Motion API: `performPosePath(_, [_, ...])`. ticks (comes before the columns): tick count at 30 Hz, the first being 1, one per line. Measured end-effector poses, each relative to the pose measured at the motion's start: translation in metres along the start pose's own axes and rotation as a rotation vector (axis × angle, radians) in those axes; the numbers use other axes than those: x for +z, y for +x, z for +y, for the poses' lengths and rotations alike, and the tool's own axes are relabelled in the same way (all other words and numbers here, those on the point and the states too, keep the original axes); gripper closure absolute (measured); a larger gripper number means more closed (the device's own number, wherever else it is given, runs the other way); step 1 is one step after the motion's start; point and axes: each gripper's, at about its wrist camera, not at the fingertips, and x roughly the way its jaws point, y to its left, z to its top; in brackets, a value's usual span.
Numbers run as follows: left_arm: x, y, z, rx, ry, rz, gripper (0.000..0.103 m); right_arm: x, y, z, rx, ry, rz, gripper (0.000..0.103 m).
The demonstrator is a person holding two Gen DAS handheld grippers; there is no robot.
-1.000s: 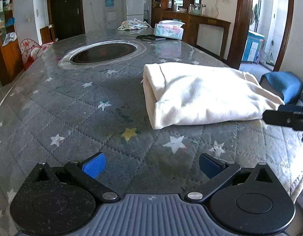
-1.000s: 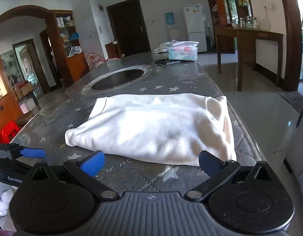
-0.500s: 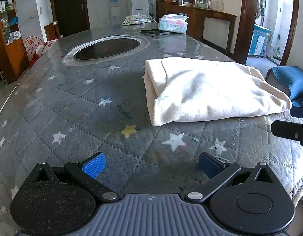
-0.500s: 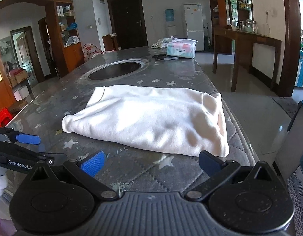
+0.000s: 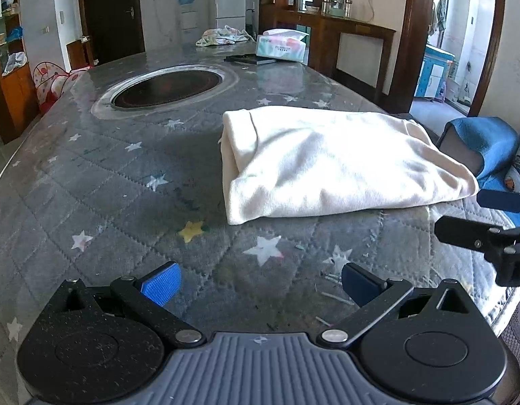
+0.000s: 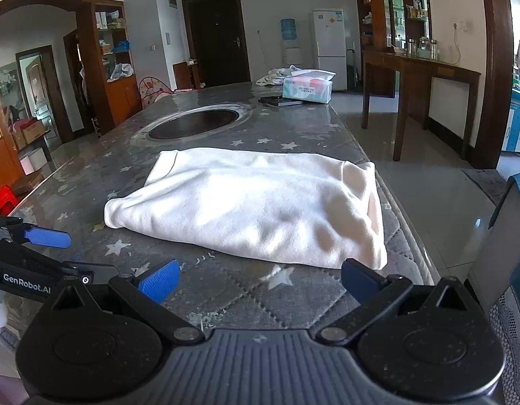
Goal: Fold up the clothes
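On the star-patterned grey quilted counter, going left to right, the left tool hangs with its blue pads spread wide apart, nothing between them, short of the near left corner of the folded cream garment. The garment lies flat toward the counter's right edge, already doubled into a thick rectangle. The right tool is likewise spread and empty, facing the garment's near long edge.

The cloth looks soft, light and limp, likely a fleecy knit that will sag and drag rather than hold shape; the stacked corners at either short end seem the best places to pinch, catching all layers.

The left view alone shows the layered fold at the garment's left end and a blue cushion past the counter. The right view alone shows the rumpled right end near the counter's edge, and the floor beyond. Both show a tissue box.
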Motion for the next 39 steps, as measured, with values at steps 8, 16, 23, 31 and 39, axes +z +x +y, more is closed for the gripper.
performPosePath(8, [0.0013,-0.0037,-0.0030,0.004,-0.006,-0.014,0.000,-0.0007,-0.0001,0.0019,0.004,0.010,-0.008,0.000])
performPosePath(16, [0.0009,-0.0030,-0.0047,0.002,-0.005,-0.008,0.000,-0.0018,0.0001,0.0039,0.008,0.015,-0.006,0.000])
performPosePath(23, [0.0011,-0.0036,-0.0034,-0.004,-0.014,-0.012,0.000,-0.0014,0.0011,0.0058,0.001,0.011,-0.001,0.000])
performPosePath(31, [0.0019,-0.0043,-0.0029,0.003,-0.025,-0.014,0.000,-0.0006,0.0004,0.0073,0.003,0.008,-0.009,0.000])
performPosePath(39, [0.0021,-0.0054,-0.0029,-0.002,-0.031,-0.017,0.000,-0.0014,0.0008,0.0098,0.012,0.010,-0.006,0.000])
